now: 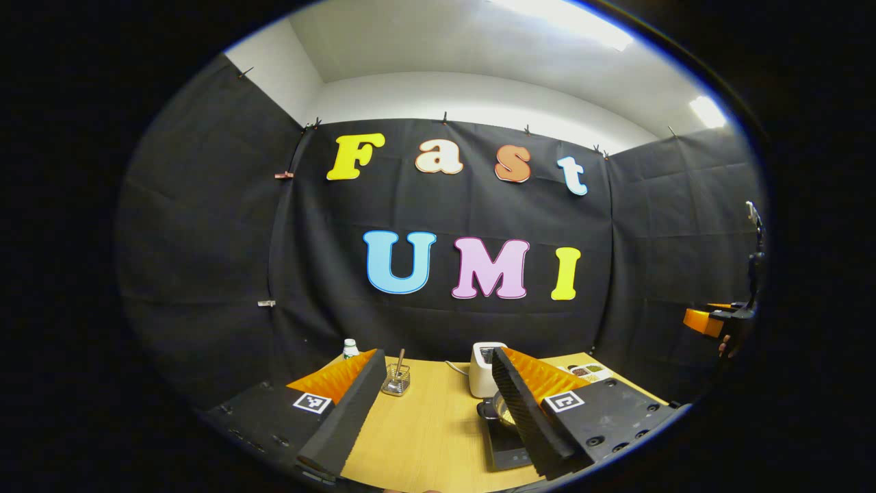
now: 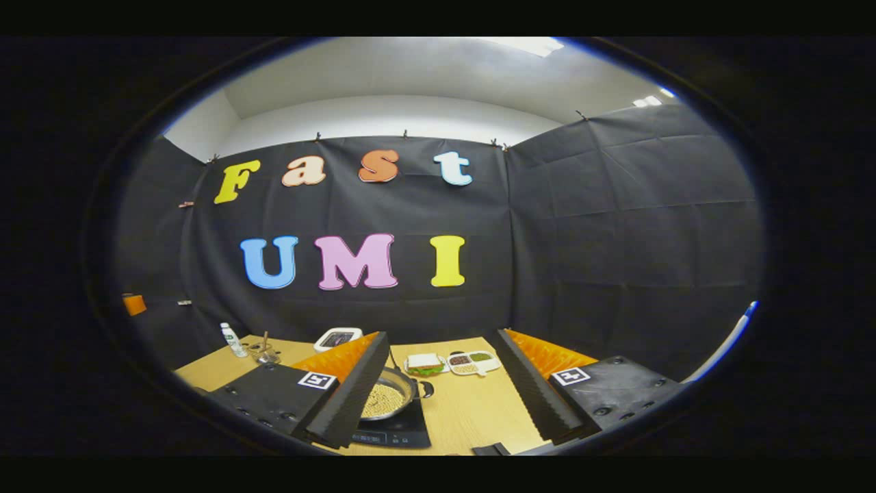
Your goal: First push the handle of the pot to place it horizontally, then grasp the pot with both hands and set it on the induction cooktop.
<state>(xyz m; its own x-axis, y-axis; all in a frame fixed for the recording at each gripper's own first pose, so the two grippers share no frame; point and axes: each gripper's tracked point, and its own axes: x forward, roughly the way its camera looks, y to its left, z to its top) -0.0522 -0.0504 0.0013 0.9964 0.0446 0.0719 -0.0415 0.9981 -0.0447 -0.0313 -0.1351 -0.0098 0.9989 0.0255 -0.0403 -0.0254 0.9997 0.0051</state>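
A steel pot [image 2: 390, 397] holding pale yellow grains sits on the black induction cooktop [image 2: 400, 431] on the wooden table. In the right gripper view the pot lies behind my left finger, which hides its left side; a small dark handle stub pokes out on its right. My right gripper [image 2: 443, 335] is open, raised above and nearer than the pot, touching nothing. In the left gripper view the pot [image 1: 499, 409] peeks out beside my right finger, on the cooktop [image 1: 506, 448]. My left gripper [image 1: 436, 355] is open and holds nothing.
Behind the cooktop stands a white toaster [image 1: 484, 370]. A wire holder with a utensil [image 1: 397, 380] and a small bottle [image 1: 350, 348] stand at the back left. A sandwich plate [image 2: 426, 363] and a divided dish [image 2: 474, 361] lie at the back right.
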